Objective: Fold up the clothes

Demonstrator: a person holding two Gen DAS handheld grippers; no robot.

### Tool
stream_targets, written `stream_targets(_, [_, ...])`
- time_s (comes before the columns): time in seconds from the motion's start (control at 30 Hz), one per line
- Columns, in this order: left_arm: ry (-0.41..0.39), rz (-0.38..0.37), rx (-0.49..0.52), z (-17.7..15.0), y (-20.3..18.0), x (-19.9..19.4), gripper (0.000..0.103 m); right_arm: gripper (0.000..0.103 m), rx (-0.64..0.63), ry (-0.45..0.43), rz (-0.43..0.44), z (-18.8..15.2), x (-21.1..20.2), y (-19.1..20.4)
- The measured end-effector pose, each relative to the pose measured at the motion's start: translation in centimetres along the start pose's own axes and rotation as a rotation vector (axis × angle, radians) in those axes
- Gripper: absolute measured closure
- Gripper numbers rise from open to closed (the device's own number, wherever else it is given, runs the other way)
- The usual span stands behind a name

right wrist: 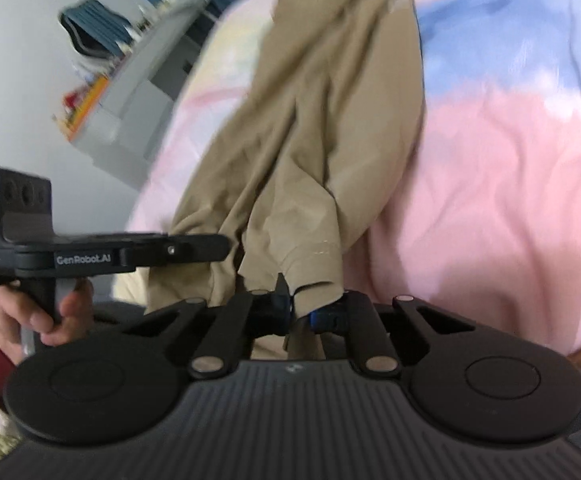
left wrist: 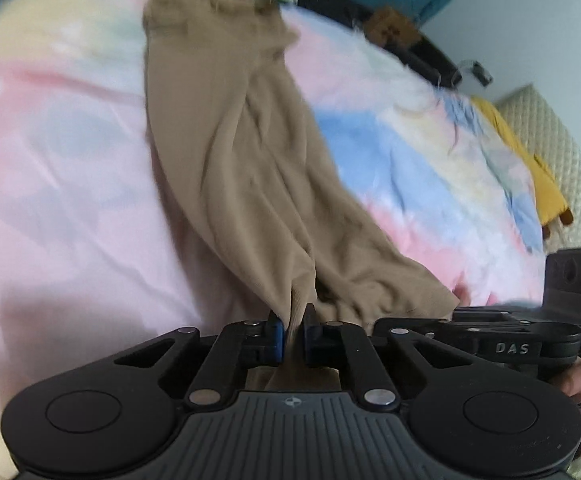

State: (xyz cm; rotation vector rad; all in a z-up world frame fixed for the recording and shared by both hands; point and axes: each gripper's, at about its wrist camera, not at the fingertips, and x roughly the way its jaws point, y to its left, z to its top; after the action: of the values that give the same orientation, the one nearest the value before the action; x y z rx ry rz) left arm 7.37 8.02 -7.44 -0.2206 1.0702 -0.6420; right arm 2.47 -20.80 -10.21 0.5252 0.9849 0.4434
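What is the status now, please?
Left gripper shut on tan garment. Right gripper shut on its hem. Garment trails over pastel bedspread. Nothing in the way.

Tan garment (left wrist: 226,152): one, running from 12 o'clock down to 6 o'clock in both wrist views.
Grippers: two, the left gripper (left wrist: 292,334) and the right gripper (right wrist: 300,312), each at 6 o'clock of its own view.
Pastel bedcover (left wrist: 58,168): one, under the garment.
Yellow cloth (left wrist: 530,168): one, at 3 o'clock in the left wrist view.
Hand (right wrist: 46,312): one in clear sight, at 8 o'clock in the right wrist view.
Shelf unit (right wrist: 130,92): one, at 10 o'clock there, contents too blurred to count.
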Motion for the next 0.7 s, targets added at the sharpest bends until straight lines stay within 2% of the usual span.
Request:
stream_targets(0.23, [-0.201,0.01,0.022,3.9,-4.6,-8.6,0.095,0.092,-0.112,-0.204,0.064,5.9,-6.5,3.5])
stream_targets(0.37, [-0.233,0.009,0.042,3.6,-7.2,-11.2,0.095,0.092,-0.135,-0.281,0.103,7.6,-9.8,4.5])
stream_targets(0.5, [-0.199,-0.005,0.068,-0.9,-8.7,-12.3,0.095,0.092,-0.179,-0.28,0.112,4.6,-11.6,4.5])
stream_targets(0.7, [-0.05,-0.055,0.02,-10.3,-8.2,-10.7,0.095,0.092,-0.219,-0.131,0.129,-4.4,-12.5,2.4])
